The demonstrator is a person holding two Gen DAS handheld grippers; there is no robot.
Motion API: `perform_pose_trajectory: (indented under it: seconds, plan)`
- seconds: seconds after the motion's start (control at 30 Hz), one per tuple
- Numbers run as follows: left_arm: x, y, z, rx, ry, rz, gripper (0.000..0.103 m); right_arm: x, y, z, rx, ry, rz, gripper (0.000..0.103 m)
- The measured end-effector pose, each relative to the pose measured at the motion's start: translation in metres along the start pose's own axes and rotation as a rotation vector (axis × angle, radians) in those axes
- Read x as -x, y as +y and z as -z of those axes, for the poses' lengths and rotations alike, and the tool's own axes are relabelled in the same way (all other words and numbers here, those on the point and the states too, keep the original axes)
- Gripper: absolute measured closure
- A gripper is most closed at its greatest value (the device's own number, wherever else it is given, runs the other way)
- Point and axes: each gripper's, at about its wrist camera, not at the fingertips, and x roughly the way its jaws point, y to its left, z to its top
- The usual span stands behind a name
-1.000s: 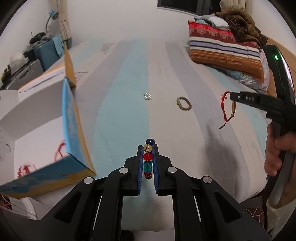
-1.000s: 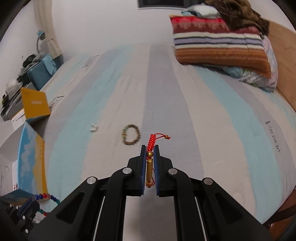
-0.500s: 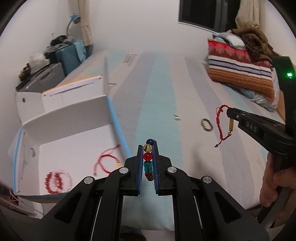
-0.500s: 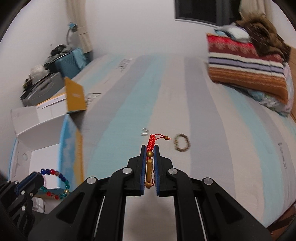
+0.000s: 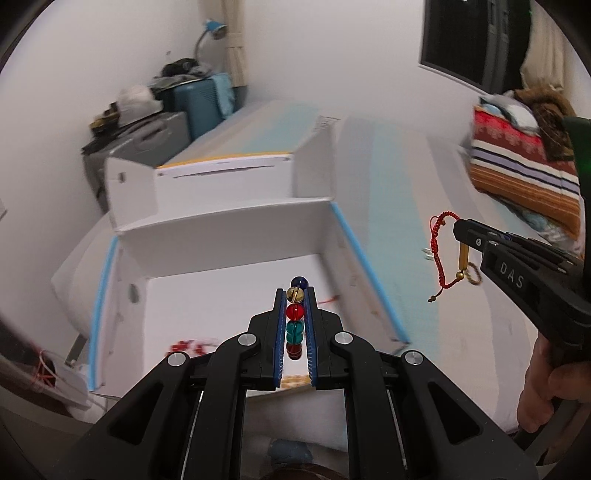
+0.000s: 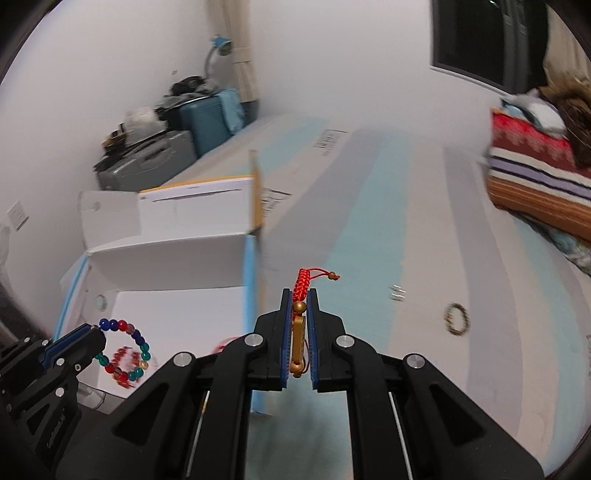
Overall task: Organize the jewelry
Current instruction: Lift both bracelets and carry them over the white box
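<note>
Bead bracelet (image 5: pixel 295 317): clamped between the jaws of the left hand-held gripper (image 5: pixel 294 295), hanging over the open white box (image 5: pixel 229 236); judged step is delivery, next move calling for a short descent and release onto the box floor beside the red beads (image 5: pixel 184 346) at 9 o'clock. Red cord bracelet (image 6: pixel 303 286): pinched by its gold bar in the right hand-held gripper (image 6: pixel 299 295), held level above the bed (image 6: pixel 461 387) at 3 o'clock of the box, awaiting its turn. Brown bracelet (image 6: pixel 457 319) and rings (image 6: pixel 397 293) lie on the bed at 2 o'clock.

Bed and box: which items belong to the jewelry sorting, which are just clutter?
Job: bead bracelet in left gripper; red cord bracelet in right gripper; white box; brown bracelet; small silver pieces.
Clutter: striped pillow; suitcases; desk lamp.
</note>
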Motion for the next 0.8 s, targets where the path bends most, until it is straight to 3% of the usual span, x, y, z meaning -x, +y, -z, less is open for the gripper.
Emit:
perform_pose_trajectory:
  seconds: [0.4, 0.8]
  plan:
    - [-0.014, 0.067, 0.014, 0.081, 0.036, -0.088, 0.094, -0.038, 0.084, 0.009, 0.093, 0.051, -0.085, 0.096]
    - [-0.055, 0.094, 0.028, 0.106, 0.108, -0.122, 0.094, -0.083, 0.104, 0.029, 0.115, 0.163, -0.081, 0.096]
